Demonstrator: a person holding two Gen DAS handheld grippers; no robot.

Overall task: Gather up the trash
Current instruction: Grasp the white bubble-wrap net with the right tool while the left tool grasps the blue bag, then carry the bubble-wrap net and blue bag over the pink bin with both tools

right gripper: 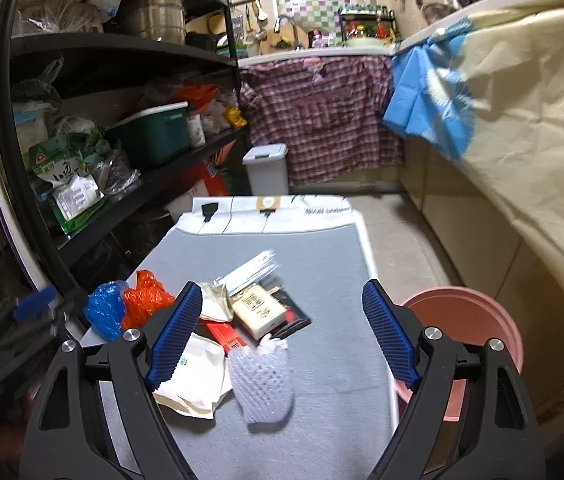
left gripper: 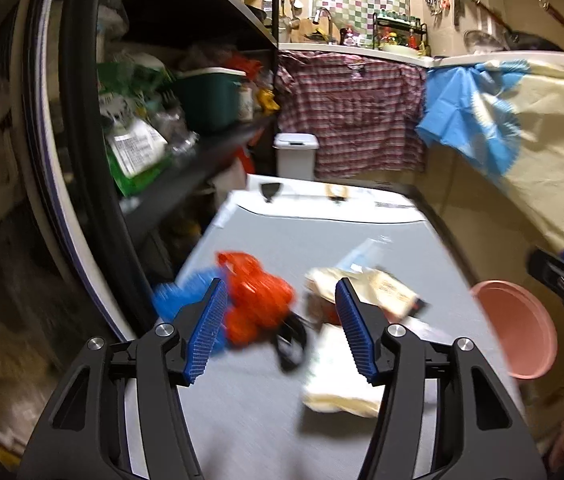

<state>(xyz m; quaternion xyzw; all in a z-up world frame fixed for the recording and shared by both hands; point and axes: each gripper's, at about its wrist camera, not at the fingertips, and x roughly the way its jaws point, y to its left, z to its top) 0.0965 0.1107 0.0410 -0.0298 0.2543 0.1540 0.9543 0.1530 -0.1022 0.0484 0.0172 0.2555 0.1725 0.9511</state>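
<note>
The trash lies in a loose pile on a grey mat (right gripper: 322, 264) spread over a white-edged surface, with dark shelving (right gripper: 121, 52) along its left side.

Pile contents, seen from the right wrist:
- A crumpled blue plastic bag (right gripper: 103, 310) at the near-left edge of the mat, touching a crumpled orange plastic bag (right gripper: 143, 300) just to its right.
- A white foam fruit net (right gripper: 261, 380) nearest the camera, in the middle of the pile.
- A cream paper bag (right gripper: 197, 376) just left of the net, partly behind the gripper's left finger.
- A tan carton (right gripper: 257, 308) lying on a black sleeve, with a red strip beside it, at the far side of the pile.

A pink basin (right gripper: 470, 320) stands off the right edge of the mat, on the floor side.

Left gripper (left gripper: 282, 328): jaws apart, nothing between the pads; the orange bag (left gripper: 257, 296) lies beyond them, blurred.

Right gripper (right gripper: 282, 336): jaws wide apart, pads touching nothing; the pile lies beyond and between the fingers.

A lidded white bin (right gripper: 265, 168) stands at the far end, below a checked cloth (right gripper: 322, 120).
</note>
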